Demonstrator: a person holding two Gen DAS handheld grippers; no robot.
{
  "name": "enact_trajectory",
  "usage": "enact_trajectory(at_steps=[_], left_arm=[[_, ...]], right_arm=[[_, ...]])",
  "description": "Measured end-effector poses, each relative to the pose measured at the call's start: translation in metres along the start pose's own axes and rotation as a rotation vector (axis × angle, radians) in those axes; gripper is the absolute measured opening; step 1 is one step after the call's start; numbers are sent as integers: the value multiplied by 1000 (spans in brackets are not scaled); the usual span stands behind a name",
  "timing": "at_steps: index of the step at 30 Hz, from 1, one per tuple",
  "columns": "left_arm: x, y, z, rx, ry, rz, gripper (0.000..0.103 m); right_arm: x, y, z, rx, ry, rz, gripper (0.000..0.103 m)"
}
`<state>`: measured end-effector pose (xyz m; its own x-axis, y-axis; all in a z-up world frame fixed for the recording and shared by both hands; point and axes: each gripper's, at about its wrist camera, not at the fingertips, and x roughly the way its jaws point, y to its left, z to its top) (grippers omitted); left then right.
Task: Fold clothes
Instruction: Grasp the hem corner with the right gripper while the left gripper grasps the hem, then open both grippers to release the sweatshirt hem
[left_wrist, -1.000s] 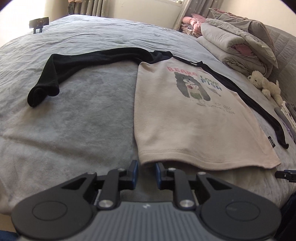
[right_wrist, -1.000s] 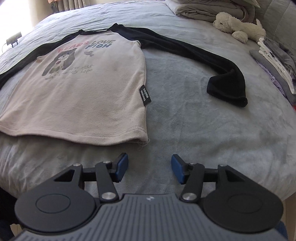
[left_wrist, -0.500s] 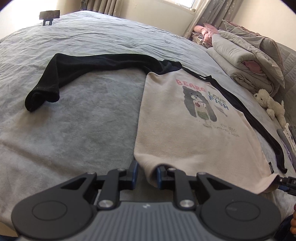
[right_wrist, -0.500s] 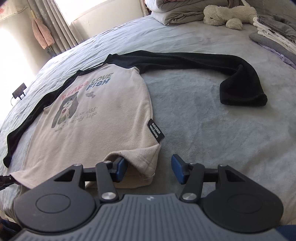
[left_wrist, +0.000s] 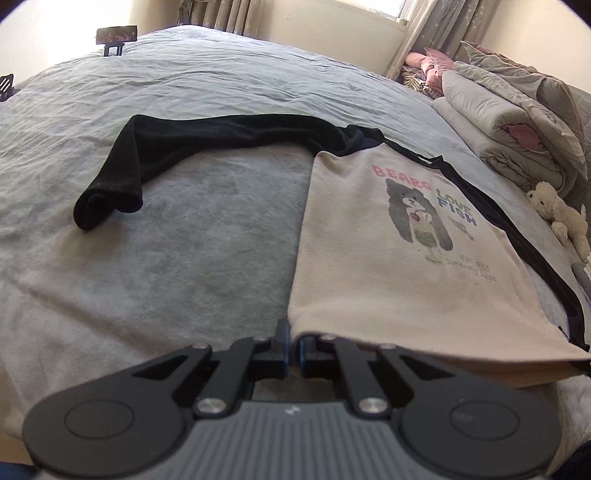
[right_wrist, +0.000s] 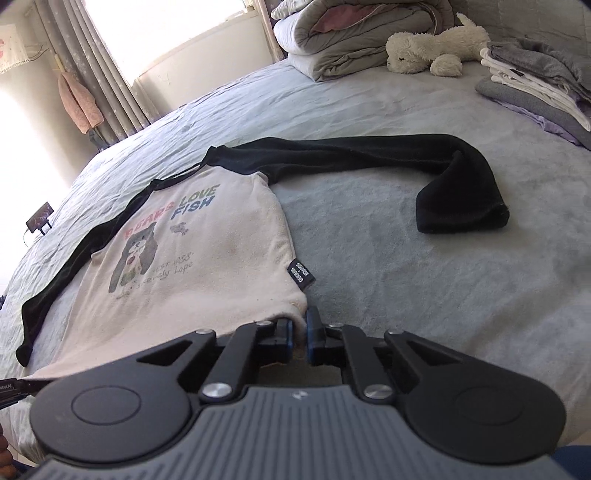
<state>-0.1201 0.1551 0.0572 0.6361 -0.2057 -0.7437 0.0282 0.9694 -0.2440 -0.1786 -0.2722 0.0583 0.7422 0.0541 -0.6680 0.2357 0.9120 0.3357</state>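
The left gripper (left_wrist: 292, 345) is clamped on the bottom-left hem corner of the one beige raglan shirt with black sleeves and a bear print (left_wrist: 388, 266); its jaws have just been closing onto that cloth. The right gripper (right_wrist: 300, 338) pinches the opposite hem corner, beside the small black side label (right_wrist: 301, 277), its jaws likewise just closed on the fabric. The shirt lies face up on the grey plush bedspread (left_wrist: 166, 277), hem edge lifted, both long sleeves spread outward with folded-back cuffs. Beyond it sit one white plush toy (right_wrist: 432, 46), one pile of folded grey quilts (right_wrist: 332, 40) and one stack of folded clothes (right_wrist: 535, 81).
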Motion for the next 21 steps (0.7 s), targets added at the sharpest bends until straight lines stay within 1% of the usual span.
enact_trajectory(at_steps=[3, 6, 9, 12, 15, 18, 20, 21], left_arm=[[-15, -4, 2, 44, 9, -27, 4], [-16, -11, -1, 104, 25, -21, 4], [-10, -15, -8, 140, 34, 11, 4], [0, -23, -19, 185, 64, 36, 4], [-3, -27, -24, 214, 62, 42, 4], [-15, -25, -22, 229, 23, 47, 4], [-12, -24, -23, 232, 25, 58, 4], [-9, -24, -24, 232, 31, 63, 4]], right_arm=[[-15, 6, 10, -68, 0, -7, 8], [-25, 9, 21, -131, 16, -17, 8], [-16, 3, 20, -159, 49, -39, 8], [4, 0, 6, -186, 125, -82, 8], [-6, 11, 7, -244, 94, -76, 8], [-17, 13, 6, -265, 81, -66, 8], [-16, 12, 2, -283, 92, -84, 7], [-8, 10, -2, -293, 116, -100, 7]])
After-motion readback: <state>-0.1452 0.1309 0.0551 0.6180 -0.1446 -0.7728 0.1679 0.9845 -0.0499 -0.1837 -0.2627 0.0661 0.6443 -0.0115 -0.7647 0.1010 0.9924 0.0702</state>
